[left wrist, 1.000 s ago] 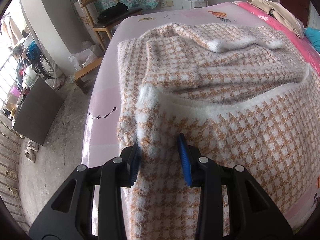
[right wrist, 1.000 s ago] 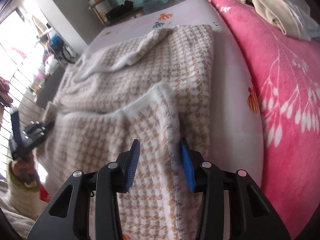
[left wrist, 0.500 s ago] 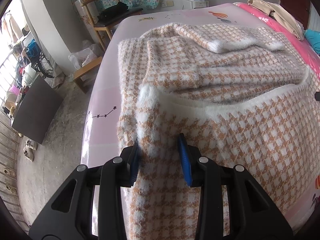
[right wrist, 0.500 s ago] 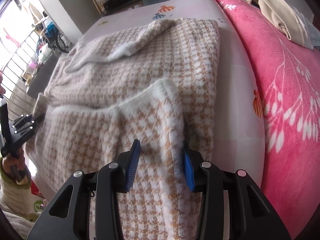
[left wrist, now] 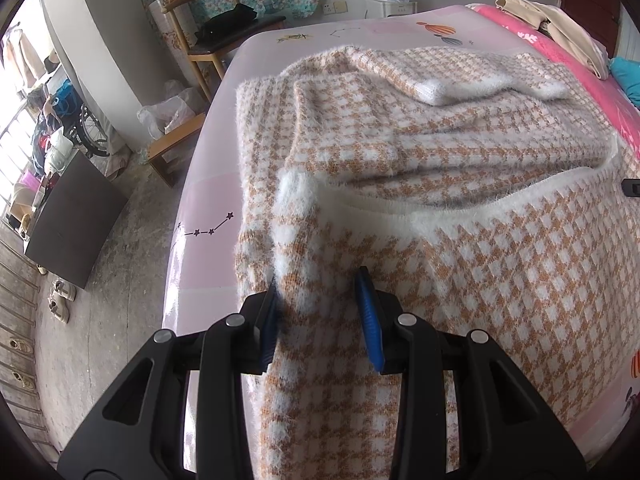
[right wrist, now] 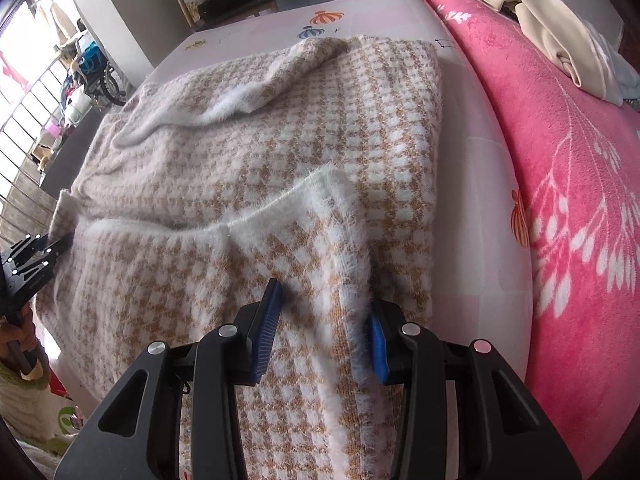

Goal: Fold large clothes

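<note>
— What has been moved? 
— Little: the sweater's (right wrist: 304, 240) lifted hem has been carried slightly further over the body on the bed (right wrist: 472, 184). 
— And the claws? 
— A hem corner is pinched, part-closed, by each: left claw (left wrist: 320, 312), right claw (right wrist: 324, 320).

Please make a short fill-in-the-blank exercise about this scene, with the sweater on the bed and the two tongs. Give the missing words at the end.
1. The fluffy checked sweater lies on a bed sheet whose colour is pale ____.
2. The pads of the left tongs are coloured ____.
3. A fold of the sweater's hem passes between the jaws of the right tongs, and beside the sweater lies a blanket coloured bright ____.
4. Beyond the bed stands a wooden ____ with dark clothing on its seat.

Missing words: pink; blue; pink; chair
</note>
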Available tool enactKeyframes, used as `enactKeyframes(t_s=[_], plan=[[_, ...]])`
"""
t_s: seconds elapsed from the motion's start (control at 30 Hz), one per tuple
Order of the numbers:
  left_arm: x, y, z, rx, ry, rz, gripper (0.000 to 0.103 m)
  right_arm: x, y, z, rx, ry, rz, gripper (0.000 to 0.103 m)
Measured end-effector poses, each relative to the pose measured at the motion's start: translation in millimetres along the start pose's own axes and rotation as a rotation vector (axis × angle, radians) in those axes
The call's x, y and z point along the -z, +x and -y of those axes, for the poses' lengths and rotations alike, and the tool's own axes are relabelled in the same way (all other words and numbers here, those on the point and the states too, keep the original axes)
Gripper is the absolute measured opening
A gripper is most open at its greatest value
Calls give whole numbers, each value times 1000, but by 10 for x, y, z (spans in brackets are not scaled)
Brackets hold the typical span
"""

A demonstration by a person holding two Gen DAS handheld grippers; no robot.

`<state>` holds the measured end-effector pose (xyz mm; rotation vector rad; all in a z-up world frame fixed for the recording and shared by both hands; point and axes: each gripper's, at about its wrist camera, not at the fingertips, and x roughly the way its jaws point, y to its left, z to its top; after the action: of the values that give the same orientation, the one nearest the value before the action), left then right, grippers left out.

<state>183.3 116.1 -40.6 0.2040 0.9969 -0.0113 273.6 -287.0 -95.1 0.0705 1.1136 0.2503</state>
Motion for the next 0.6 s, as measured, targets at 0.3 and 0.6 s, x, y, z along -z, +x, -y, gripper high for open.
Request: enactKeyframes(t_s=[0.3,0.6], plan=[[3,1,0,0,0,0,34,20,-2,-125,54,-47,13,34],[5,-2,-3,0,1,-1,34,23,-14,-162,94,-76,20,32]])
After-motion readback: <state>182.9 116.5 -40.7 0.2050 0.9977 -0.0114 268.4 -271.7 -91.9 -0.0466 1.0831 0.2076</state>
